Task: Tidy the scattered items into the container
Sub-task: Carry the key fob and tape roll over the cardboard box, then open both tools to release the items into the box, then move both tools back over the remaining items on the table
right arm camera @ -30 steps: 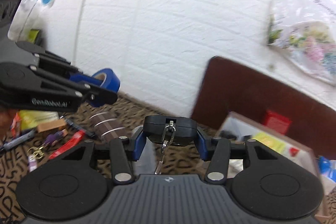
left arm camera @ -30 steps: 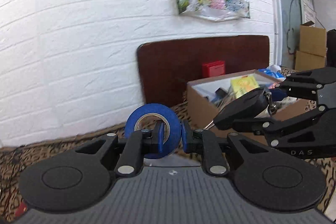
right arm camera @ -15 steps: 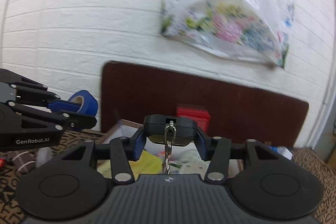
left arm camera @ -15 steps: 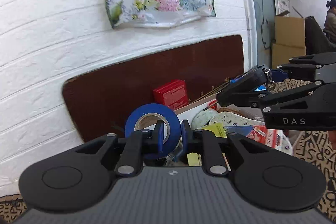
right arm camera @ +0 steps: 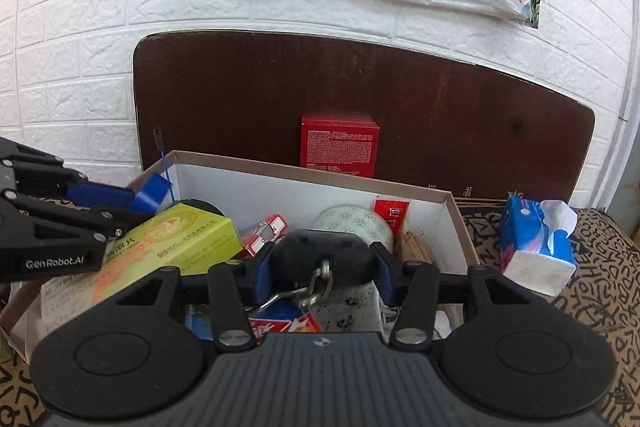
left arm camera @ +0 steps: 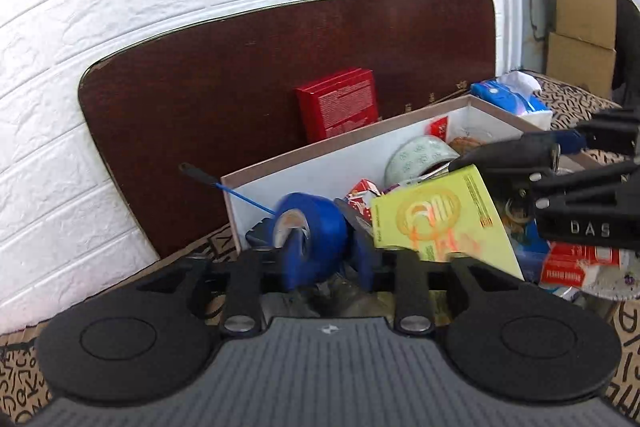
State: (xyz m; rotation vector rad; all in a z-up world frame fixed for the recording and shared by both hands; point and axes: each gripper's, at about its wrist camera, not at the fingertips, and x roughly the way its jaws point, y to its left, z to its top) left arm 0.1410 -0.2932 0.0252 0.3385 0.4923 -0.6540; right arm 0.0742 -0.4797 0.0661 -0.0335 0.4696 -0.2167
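Note:
My left gripper (left arm camera: 326,251) has opened wider around a blue tape roll (left arm camera: 310,237), which tilts blurred between the jaws over the left end of the open cardboard box (left arm camera: 320,155). My right gripper (right arm camera: 322,269) is shut on a black key fob (right arm camera: 320,255) with a metal ring hanging below, held over the middle of the box (right arm camera: 304,175). The left gripper also shows in the right wrist view (right arm camera: 132,197), the right gripper in the left wrist view (left arm camera: 560,163). The box holds a yellow-green packet (left arm camera: 440,223), a patterned tape roll (right arm camera: 352,223) and several small packets.
A red box (right arm camera: 339,145) leans on a dark brown board (right arm camera: 440,115) behind the cardboard box, against a white brick wall. A blue tissue pack (right arm camera: 536,243) lies right of the box on the patterned cloth. Cardboard cartons (left arm camera: 582,35) stand far right.
Both grippers have moved right and down over the box. The left jaws have widened and the blue tape roll has tipped and blurred between them. The right gripper keeps hold of the key fob.

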